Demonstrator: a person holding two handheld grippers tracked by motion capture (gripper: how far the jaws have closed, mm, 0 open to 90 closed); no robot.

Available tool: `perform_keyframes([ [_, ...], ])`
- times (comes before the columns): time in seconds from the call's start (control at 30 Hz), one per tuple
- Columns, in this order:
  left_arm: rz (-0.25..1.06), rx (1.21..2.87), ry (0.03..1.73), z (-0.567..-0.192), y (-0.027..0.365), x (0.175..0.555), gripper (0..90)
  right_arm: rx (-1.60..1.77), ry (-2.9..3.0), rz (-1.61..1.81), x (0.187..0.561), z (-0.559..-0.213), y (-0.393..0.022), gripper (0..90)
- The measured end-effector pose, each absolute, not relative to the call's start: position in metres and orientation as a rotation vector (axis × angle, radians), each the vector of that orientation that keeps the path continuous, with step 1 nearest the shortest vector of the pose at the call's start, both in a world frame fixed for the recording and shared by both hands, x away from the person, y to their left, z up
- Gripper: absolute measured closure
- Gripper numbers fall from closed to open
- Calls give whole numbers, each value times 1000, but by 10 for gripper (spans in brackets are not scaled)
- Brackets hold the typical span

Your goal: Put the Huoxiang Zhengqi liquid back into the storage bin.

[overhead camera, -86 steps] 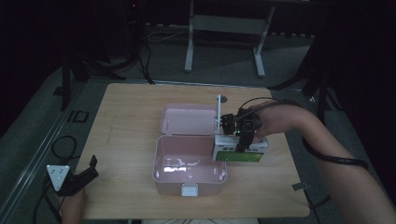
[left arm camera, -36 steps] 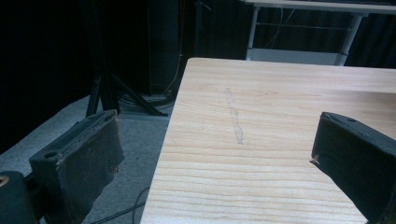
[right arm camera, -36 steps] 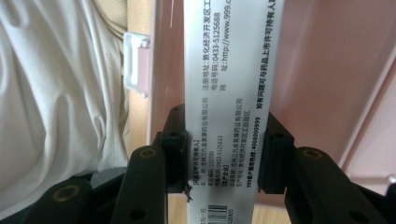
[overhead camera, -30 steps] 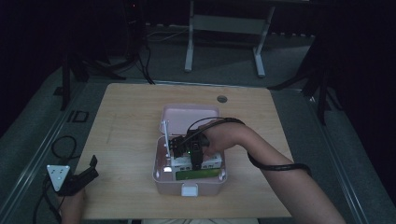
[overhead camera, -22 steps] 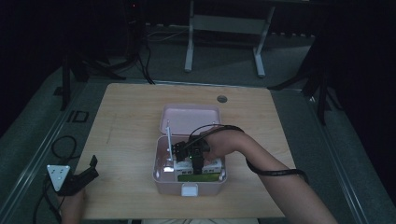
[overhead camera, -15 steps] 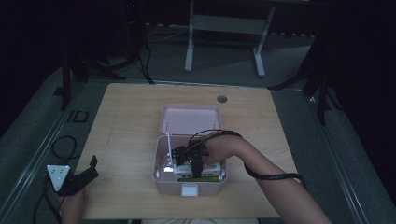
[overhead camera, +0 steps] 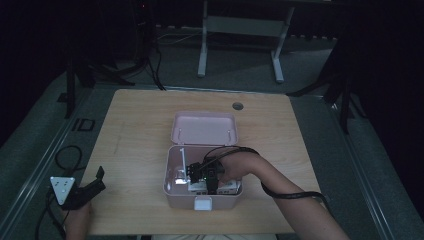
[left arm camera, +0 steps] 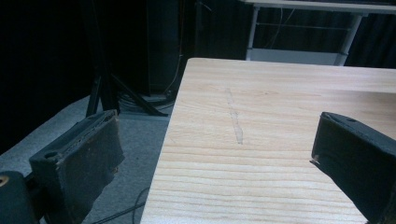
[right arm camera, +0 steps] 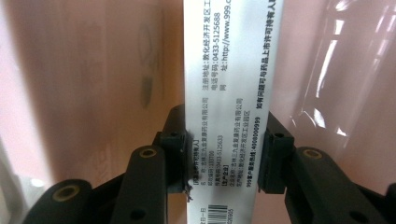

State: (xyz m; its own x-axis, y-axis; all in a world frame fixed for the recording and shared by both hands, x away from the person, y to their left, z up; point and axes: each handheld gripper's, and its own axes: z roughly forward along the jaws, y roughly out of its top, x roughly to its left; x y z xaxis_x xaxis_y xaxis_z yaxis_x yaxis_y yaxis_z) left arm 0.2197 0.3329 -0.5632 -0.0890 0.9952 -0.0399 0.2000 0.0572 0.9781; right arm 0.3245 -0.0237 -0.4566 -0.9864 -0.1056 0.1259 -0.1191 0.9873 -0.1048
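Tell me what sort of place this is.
Probably a dim lab or recording workspace: a bare wooden table on grey carpet, black stands and loose cables behind it, and a white-framed bench at the back.

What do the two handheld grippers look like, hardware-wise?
Left gripper: black body, two broad black padded jaws, grey three-cornered plate with dots on top. Right gripper: black jaws on linked arms with round pivot holes, black cable trailing along the bare, sleeveless forearm.

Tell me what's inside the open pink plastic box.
Inside the open pink plastic box: a white printed carton clamped in the right gripper, beside a thin white upright piece. The hand and gripper cover the rest of the floor.
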Motion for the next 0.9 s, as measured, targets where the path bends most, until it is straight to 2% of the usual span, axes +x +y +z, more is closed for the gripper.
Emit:
perform_keyframes([
  [0.47, 1132, 1279, 1446, -563, 333, 220, 22, 157, -3009, 168, 323, -458, -25, 612],
  [0.63, 1131, 1279, 1445, -563, 333, 220, 22, 143, -3000, 163, 325, -456, -26, 568],
  [0.9, 1133, 1279, 1446, -563, 333, 220, 22, 146, -2993, 153, 325, -440, -26, 546],
])
